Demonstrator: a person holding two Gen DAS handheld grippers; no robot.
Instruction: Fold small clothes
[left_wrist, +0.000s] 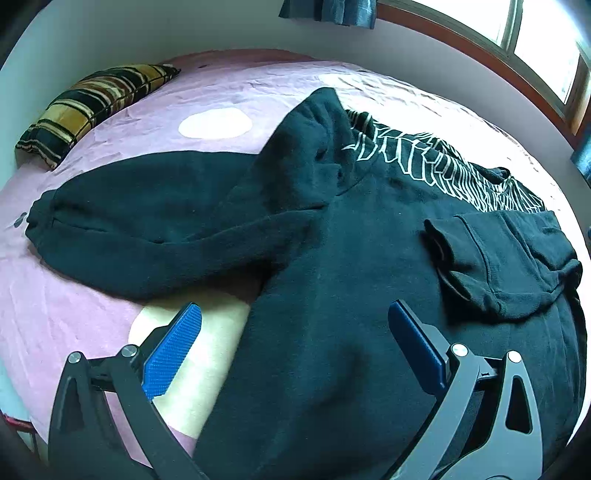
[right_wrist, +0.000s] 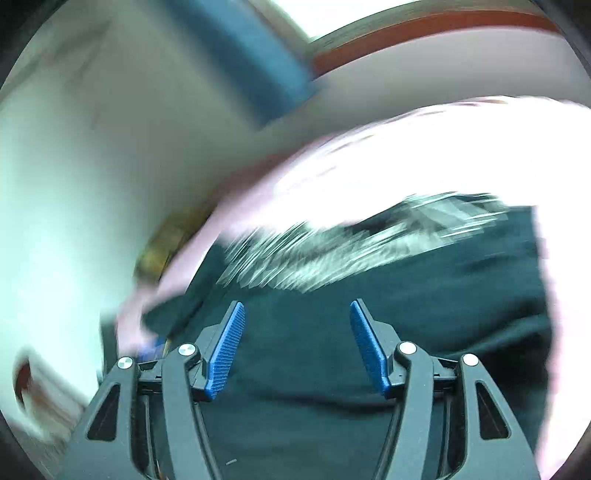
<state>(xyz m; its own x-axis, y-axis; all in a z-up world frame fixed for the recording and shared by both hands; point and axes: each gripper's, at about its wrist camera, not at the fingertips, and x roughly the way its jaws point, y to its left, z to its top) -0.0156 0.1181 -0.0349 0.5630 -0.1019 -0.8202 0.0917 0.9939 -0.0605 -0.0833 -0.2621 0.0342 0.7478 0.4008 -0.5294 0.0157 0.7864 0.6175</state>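
Observation:
A black hoodie (left_wrist: 332, 277) lies spread on a pink bedsheet (left_wrist: 74, 295), one sleeve (left_wrist: 140, 229) stretched out to the left and the other sleeve's cuff (left_wrist: 498, 266) folded over the body at the right. Its white line print (left_wrist: 443, 166) shows near the hood (left_wrist: 317, 125). My left gripper (left_wrist: 295, 321) hovers open above the hoodie's lower body, blue pads wide apart and empty. In the blurred right wrist view, my right gripper (right_wrist: 297, 314) stands open over the dark hoodie (right_wrist: 369, 314), nothing between its pads.
A striped brown and black pillow (left_wrist: 88, 107) lies at the bed's far left corner. A pale wall, a wooden window frame (left_wrist: 480, 48) and a blue curtain (left_wrist: 332, 11) stand behind the bed. Pink sheet lies bare left of the hoodie.

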